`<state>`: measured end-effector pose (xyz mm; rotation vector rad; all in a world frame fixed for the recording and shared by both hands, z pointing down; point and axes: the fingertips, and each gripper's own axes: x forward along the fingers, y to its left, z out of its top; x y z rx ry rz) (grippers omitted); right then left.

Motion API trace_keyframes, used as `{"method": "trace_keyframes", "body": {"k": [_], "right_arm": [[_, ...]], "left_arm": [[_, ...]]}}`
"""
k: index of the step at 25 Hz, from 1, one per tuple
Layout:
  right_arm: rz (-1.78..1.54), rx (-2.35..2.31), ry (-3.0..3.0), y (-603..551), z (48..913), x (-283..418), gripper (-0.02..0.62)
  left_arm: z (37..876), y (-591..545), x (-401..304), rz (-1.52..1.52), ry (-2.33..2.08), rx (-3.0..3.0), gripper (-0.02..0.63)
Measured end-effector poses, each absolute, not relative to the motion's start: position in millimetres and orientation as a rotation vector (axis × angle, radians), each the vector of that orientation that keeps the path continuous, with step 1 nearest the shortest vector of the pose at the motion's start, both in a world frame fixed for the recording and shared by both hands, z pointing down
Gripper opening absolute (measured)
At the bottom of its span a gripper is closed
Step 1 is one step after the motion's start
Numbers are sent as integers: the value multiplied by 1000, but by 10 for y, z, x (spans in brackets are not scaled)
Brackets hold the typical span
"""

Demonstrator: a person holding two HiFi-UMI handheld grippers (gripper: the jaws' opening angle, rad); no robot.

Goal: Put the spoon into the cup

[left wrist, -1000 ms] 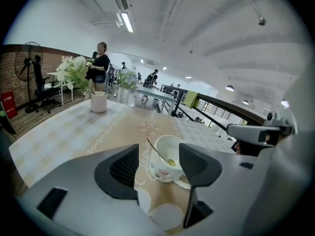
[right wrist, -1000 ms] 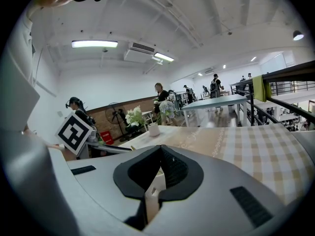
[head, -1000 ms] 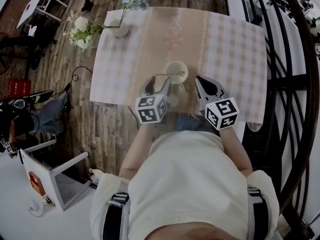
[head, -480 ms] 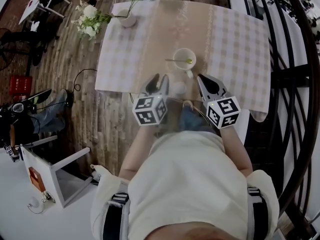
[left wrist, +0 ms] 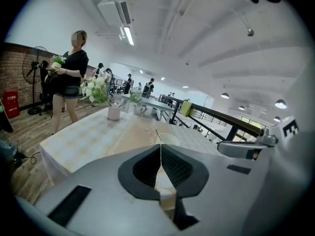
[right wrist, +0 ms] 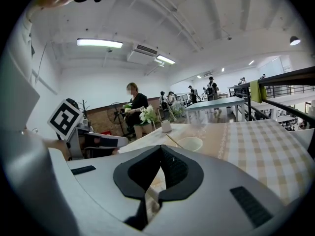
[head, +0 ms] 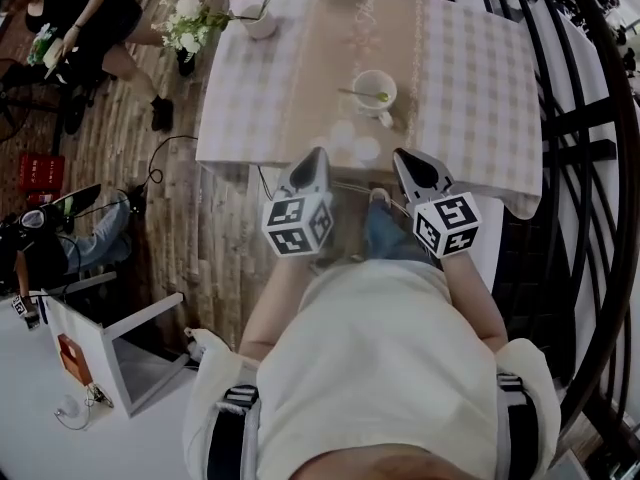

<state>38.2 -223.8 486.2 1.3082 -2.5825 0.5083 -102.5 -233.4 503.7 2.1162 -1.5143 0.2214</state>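
The spoon (head: 362, 93) lies in the cup (head: 375, 76). In the head view its long axis runs almost straight across the frame. Its thin, pale handle sticks out over the cup's left rim and points to the left of the frame. Its bowl end, tinged yellow-green, sits inside near the right wall. The cup is round, pale and open-topped. It stands above the middle of the frame on the plain beige strip that runs down the checked cloth (head: 460, 88) covering the tabletop (head: 510, 200). The left gripper (head: 319, 153) and the right gripper (head: 398, 155) are side by side at the near edge of the tabletop, below the cup and well apart from it, both pointing up the frame. In the left gripper view the jaws are pressed together with nothing between them, and the cup (left wrist: 168, 138) shows just above their tips. In the right gripper view the jaws also meet at their tips, empty, with the cup (right wrist: 190, 143) beyond them. A vase (head: 260, 26) of flowers (head: 188, 20) stands at the far left corner of the tabletop. A person (head: 85, 13) is on the wooden floor (head: 200, 238) at the upper left.
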Motion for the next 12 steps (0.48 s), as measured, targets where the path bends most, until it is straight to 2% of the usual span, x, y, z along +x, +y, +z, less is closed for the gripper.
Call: {"method": "trace_keyframes", "body": {"k": [12], "right_arm": [[421,1279,-2604,-2055,4574,383,0]], "left_arm": [[4792,-2084,-943,180,-1506,2127,6]]}}
